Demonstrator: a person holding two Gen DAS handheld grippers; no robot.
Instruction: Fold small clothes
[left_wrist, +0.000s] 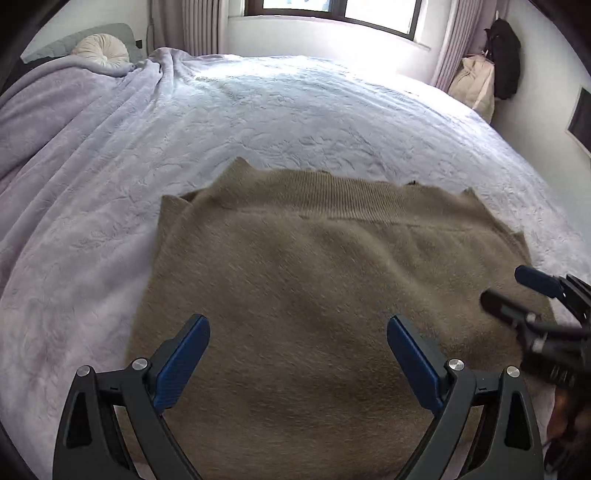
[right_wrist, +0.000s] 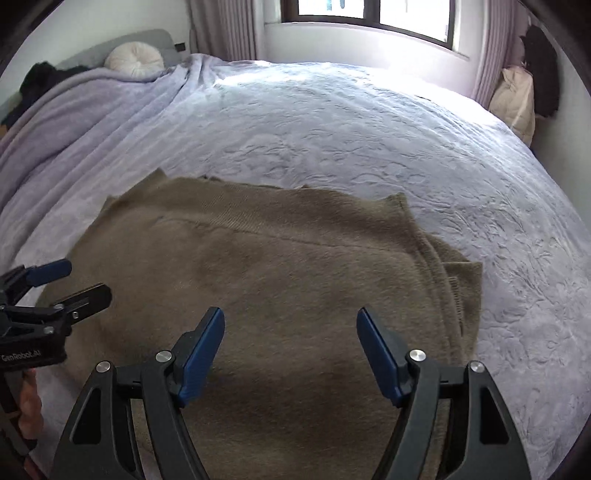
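Hovering released, the left claw (left_wrist: 298, 326) and right claw (right_wrist: 290, 319) flank the fuzzy tan knitted sweater (left_wrist: 314, 295) spread beneath them on the lavender bed (left_wrist: 295, 110).

light: daylight through the window (left_wrist: 332, 11) ahead, blown out white | glare: far side of my bedspread (left_wrist: 295, 85) washed pale | shadow: soft dark patch on the sweater (left_wrist: 314, 314) under my tongs | blur: other tong (left_wrist: 517, 295) smeared at right | edges: fisheye bend, black corners
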